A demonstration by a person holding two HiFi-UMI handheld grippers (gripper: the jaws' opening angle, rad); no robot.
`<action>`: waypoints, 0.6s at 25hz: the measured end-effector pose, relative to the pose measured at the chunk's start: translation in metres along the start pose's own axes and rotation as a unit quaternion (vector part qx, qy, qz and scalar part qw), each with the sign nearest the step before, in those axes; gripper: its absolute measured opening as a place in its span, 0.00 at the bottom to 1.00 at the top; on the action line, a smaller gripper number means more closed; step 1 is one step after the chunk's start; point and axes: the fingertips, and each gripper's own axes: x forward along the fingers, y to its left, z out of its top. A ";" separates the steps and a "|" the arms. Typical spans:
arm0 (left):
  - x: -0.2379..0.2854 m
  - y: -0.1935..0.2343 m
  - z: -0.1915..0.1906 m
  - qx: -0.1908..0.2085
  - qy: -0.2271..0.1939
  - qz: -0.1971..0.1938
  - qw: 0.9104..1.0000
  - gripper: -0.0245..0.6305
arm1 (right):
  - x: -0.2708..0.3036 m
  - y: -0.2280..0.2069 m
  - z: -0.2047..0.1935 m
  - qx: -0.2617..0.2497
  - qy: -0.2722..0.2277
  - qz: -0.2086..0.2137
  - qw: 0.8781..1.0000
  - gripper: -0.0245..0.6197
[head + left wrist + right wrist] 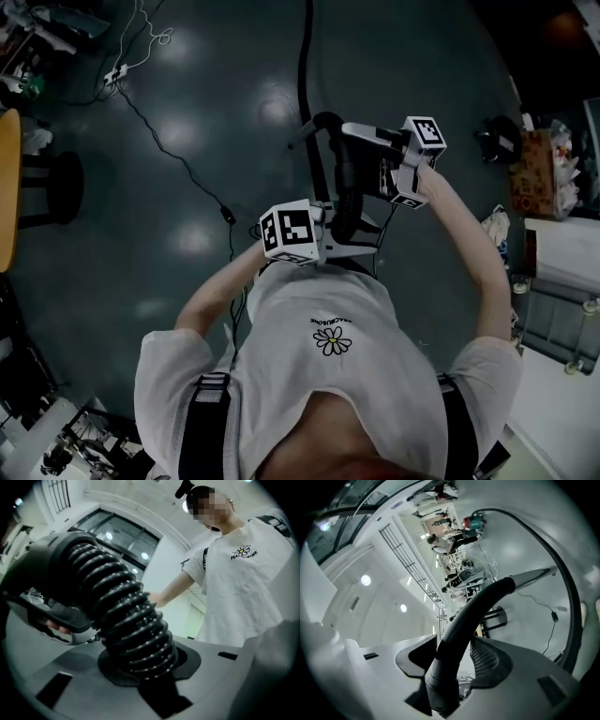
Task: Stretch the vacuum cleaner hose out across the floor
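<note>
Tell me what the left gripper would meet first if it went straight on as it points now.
The left gripper is shut on the ribbed hose; beyond that, probably the person's right forearm, though depth is unclear.

Head view steeply down, gripper views close along their jaws, all sharing hose (342, 214)

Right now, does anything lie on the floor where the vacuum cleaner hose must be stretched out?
Yes: a thin black power cable with its plug lies loose left of the hose. A stool stands further left. Ahead along the hose, nothing visible.
</note>
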 end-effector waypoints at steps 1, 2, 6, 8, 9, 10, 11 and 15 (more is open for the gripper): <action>0.002 0.007 0.001 -0.009 -0.034 0.024 0.999 0.19 | -0.003 0.003 0.001 -0.027 0.002 -0.007 1.000 0.36; 0.002 0.014 0.002 -0.021 -0.069 0.051 0.996 0.19 | -0.005 0.008 0.002 -0.059 0.008 -0.014 0.998 0.36; -0.017 0.045 0.007 -0.038 -0.158 0.170 0.972 0.21 | -0.012 0.053 0.002 -0.202 0.013 -0.012 0.979 0.36; -0.032 0.058 0.019 -0.018 -0.165 0.224 0.960 0.22 | -0.020 0.082 0.004 -0.263 -0.015 0.013 0.965 0.36; -0.037 0.064 0.027 -0.005 -0.163 0.243 0.956 0.23 | -0.026 0.097 0.005 -0.291 -0.027 0.027 0.956 0.36; -0.041 0.070 0.035 0.008 -0.159 0.257 0.953 0.24 | -0.031 0.112 0.006 -0.317 -0.036 0.039 0.947 0.36; -0.044 0.074 0.044 0.023 -0.153 0.268 0.951 0.25 | -0.038 0.125 0.006 -0.341 -0.041 0.047 0.938 0.36; -0.057 0.080 0.077 0.129 -0.122 0.311 0.934 0.26 | -0.050 0.168 0.003 -0.412 -0.058 0.062 0.907 0.36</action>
